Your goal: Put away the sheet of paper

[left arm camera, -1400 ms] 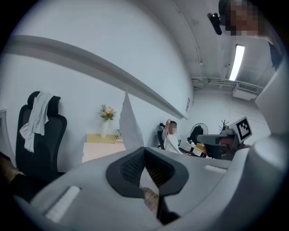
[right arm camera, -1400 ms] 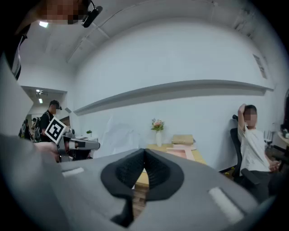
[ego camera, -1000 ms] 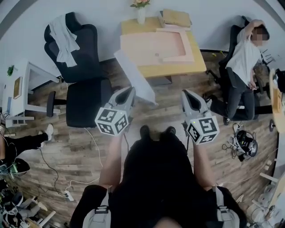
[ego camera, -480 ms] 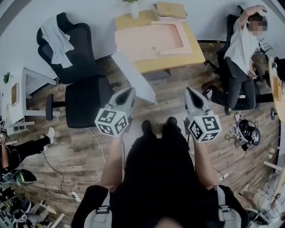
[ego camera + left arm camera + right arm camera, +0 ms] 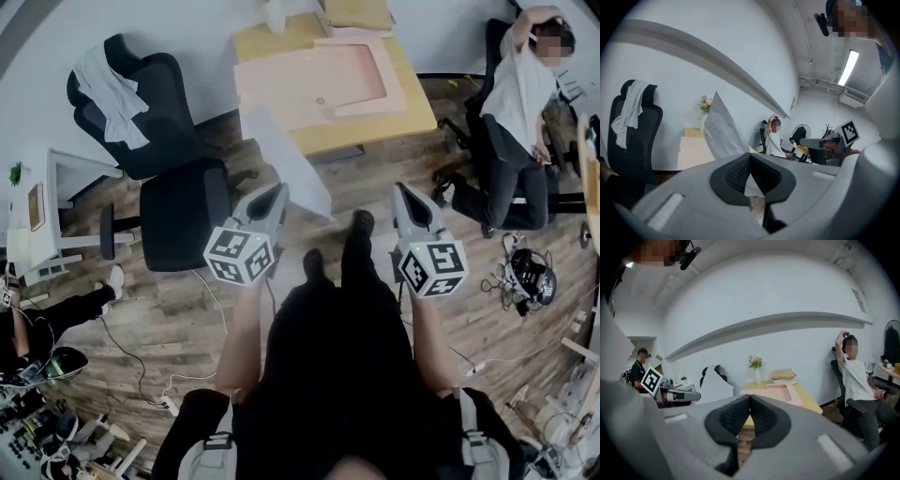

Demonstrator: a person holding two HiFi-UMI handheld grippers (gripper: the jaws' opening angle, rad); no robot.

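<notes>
The person stands on the wood floor (image 5: 159, 309) a little way back from the table (image 5: 375, 139), a gripper in each hand, both held out at about waist height and pointing toward it. The left gripper (image 5: 277, 192) is clenched on the sheet (image 5: 286, 159). Its jaws pinch one lower corner, and the paper rises from them up and away, stiff and tilted, its far end reaching toward the table's near left corner. From the left gripper view the sheet stands straight up out of the closed pads.

The right gripper (image 5: 403, 190) is off to the side, well apart from the paper. Its jaws are pressed together with nothing between them.

On the table lies a pink board (image 5: 309, 84) with a raised frame along its right and far sides. Behind it stands a vase (image 5: 758, 377) of flowers, with a tan stack beside it.

Left of the table is a black chair (image 5: 183, 211) with a white cloth (image 5: 108, 94) draped over its back. To the right, another person (image 5: 520, 89) sits in a chair, one arm raised to the head.
</notes>
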